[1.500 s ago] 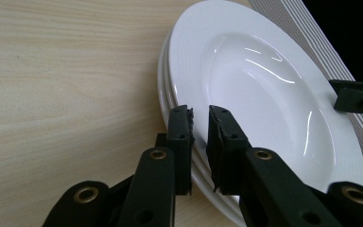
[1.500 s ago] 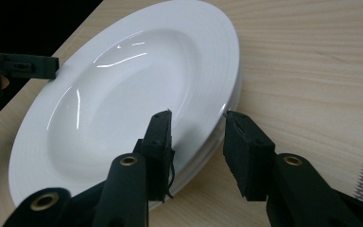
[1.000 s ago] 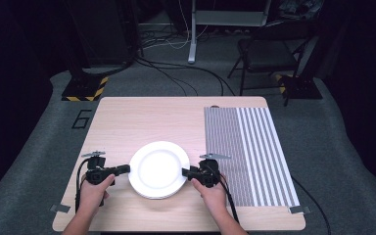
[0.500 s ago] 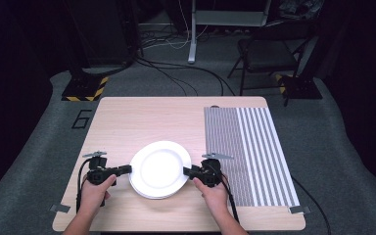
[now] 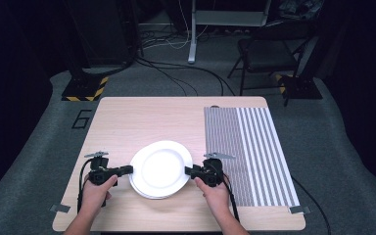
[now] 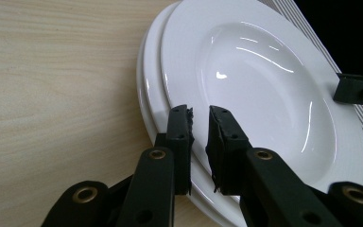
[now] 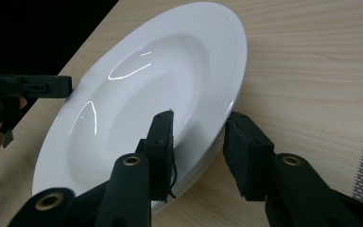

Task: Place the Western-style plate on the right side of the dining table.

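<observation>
In the high view, a stack of white plates (image 5: 160, 169) is sitting on the near middle of the wooden table (image 5: 142, 117), just left of a striped mat (image 5: 252, 147). The left gripper (image 5: 126, 170) is meeting the stack's left edge and the right gripper (image 5: 191, 171) its right edge, each held in a hand coming in from the near side.

In the left gripper view, the top plate (image 6: 264, 90) is lying slightly offset on the plate below (image 6: 146, 104), and the left gripper (image 6: 200, 137) is pinching that top plate's rim, its two jaws drawn close with the rim running between them (a thin gap is all that is left). The other gripper's tip (image 6: 357, 90) is showing at the plate's far rim.

In the right gripper view, the right gripper (image 7: 198, 142) is straddling the stack's rim, one jaw over the top plate (image 7: 160, 75) and one outside the edge. Its jaws have just been closing, yet the outer pad seems to be standing a little off the rim, though the angle makes this hard to judge.
</observation>
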{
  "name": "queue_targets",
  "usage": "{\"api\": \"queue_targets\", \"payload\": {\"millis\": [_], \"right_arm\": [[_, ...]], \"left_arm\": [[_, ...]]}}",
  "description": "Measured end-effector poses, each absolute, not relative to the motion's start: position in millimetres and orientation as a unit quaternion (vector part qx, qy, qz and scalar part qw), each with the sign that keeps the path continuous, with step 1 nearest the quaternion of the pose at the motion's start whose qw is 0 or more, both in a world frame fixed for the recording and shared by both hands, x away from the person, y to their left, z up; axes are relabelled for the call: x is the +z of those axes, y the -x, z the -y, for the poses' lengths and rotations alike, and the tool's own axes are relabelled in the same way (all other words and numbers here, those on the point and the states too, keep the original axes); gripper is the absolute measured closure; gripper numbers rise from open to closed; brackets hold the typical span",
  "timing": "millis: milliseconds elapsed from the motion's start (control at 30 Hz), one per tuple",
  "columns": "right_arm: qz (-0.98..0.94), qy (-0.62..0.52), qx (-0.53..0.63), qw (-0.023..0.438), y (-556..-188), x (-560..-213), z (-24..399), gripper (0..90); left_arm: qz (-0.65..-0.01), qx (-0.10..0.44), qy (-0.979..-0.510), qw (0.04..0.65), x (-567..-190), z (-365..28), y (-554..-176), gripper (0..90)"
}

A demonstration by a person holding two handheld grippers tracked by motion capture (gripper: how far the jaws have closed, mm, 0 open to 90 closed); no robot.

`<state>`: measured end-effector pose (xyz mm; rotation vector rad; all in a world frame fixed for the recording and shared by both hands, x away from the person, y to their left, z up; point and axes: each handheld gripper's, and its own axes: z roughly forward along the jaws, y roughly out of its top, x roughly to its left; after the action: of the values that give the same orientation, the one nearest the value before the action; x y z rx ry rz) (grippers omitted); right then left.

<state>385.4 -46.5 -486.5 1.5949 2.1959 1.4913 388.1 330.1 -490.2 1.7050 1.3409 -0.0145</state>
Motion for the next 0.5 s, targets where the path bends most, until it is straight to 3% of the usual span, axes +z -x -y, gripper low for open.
{"api": "queue_targets", "payload": {"millis": [500], "right_arm": [[-0.696,-0.525,0.489,-0.019,-390.7,-489.7,50.9,66.7]], "left_arm": [[-0.548,-0.005,-0.692,0.470,-490.8,-329.9,-387.9,79.4]]}}
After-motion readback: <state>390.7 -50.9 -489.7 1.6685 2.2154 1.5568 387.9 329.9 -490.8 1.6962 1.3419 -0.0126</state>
